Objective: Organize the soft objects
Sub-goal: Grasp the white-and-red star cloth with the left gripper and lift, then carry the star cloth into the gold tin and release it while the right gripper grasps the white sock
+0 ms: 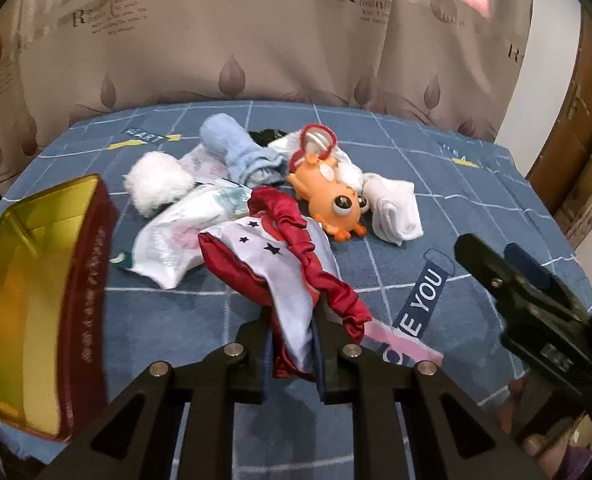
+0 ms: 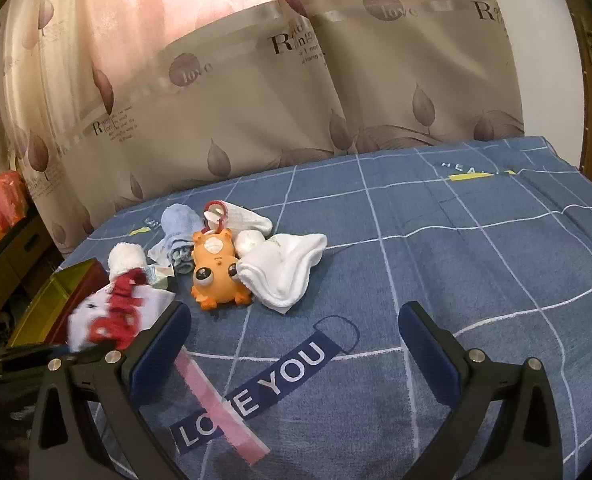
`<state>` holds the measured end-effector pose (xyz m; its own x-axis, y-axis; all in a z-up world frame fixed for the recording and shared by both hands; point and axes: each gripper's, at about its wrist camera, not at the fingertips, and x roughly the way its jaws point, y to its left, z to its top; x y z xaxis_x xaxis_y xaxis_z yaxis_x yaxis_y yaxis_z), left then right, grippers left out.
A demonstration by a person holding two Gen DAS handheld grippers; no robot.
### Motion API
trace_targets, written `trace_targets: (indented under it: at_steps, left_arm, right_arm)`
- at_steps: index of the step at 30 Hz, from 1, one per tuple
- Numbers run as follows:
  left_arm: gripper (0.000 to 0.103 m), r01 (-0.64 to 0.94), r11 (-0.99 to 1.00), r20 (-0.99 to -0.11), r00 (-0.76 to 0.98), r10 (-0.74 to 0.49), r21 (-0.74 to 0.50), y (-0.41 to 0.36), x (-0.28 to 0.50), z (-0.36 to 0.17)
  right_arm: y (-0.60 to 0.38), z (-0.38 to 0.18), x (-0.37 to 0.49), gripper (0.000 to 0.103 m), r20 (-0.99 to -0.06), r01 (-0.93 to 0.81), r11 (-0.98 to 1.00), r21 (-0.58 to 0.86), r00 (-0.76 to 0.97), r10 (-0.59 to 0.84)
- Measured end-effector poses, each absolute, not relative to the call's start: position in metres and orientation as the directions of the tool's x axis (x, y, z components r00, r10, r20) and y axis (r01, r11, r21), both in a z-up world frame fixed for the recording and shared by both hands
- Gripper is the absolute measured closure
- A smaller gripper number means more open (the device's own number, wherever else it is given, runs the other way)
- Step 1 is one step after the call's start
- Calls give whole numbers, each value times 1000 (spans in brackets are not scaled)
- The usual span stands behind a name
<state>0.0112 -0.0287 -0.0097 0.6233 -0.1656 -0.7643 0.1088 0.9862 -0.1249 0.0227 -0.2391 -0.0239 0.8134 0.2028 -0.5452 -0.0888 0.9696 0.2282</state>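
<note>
The red-and-white pouch (image 1: pixel 280 264) is pinched by the closed left gripper (image 1: pixel 292 364) above the bedsheet (image 1: pixel 456 208). It should be carried level to the box (image 1: pixel 36 280). The right gripper (image 2: pixel 292 344) is held wide, empty.

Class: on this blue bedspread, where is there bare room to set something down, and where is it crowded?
Free: the wide stretch of bedspread right of the white cloth, and between the open right tool's fingers around the LOVE YOU print. Crowded: the pile around the orange toy, beside the red box.
</note>
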Motion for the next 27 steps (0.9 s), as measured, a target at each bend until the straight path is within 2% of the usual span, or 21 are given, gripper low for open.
trace_targets:
  at_steps: [4, 9, 16, 19, 27]
  left_arm:
    - [87, 81, 984, -746, 643, -172, -157, -9, -6, 6]
    - [87, 33, 982, -726, 669, -159, -185, 23, -24, 23]
    - [87, -78, 978, -697, 713, -79, -191, 79, -33, 39]
    - [87, -116, 972, -692, 719, -59, -203, 99, -32, 39]
    - [87, -183, 963, -703, 711, -11, -200, 134, -29, 29]
  right_arm:
    - [-239, -24, 25, 0, -557, -78, 970, 230, 807, 197]
    - [-244, -29, 41, 0, -625, -58, 963, 264, 750, 217]
    - [-233, -30, 67, 2, -690, -89, 969, 232, 687, 228]
    - [-233, -30, 85, 15, -711, -81, 952, 294, 648, 274]
    - [-242, -38, 139, 16, -763, 36, 889, 457, 529, 371]
